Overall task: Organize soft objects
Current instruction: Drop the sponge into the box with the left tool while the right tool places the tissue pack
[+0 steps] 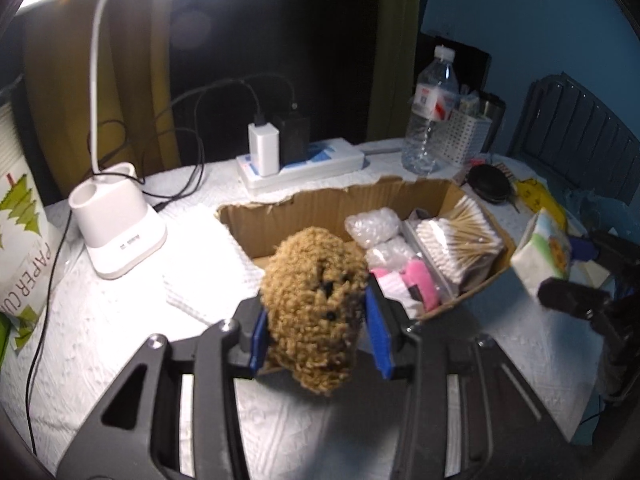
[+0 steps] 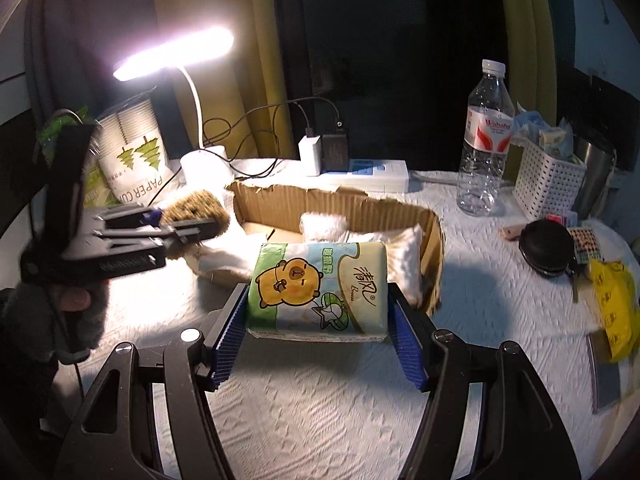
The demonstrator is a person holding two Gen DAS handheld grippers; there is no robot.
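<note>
1. Brown and curly, a plush toy (image 1: 316, 304) sits pinched between the blue pads of the left gripper (image 1: 318, 332), lifted above the white textured table cover (image 1: 120, 320).
2. Just beyond the toy stands an open cardboard box (image 1: 320, 208), torn along its rim. Inside it are bagged cotton balls (image 1: 374, 226), a pack of cotton swabs (image 1: 456, 240) and something pink (image 1: 420, 284).
3. The right gripper (image 2: 316, 320) clamps a tissue pack (image 2: 318, 288) printed with a cartoon animal, its blue pads pressed on both sides of the pack. The pack hangs in front of the near edge of the box, above the table cover.
4. From the right wrist view, white fluffy pieces (image 2: 408, 256) lie in the box behind the pack.
5. Behind the box are a lit white desk lamp (image 2: 200, 160), a power strip (image 2: 372, 176) with chargers, a water bottle (image 2: 486, 136) and a white perforated basket (image 2: 548, 180).
6. At the left stands a sleeve of paper cups (image 2: 132, 148).
</note>
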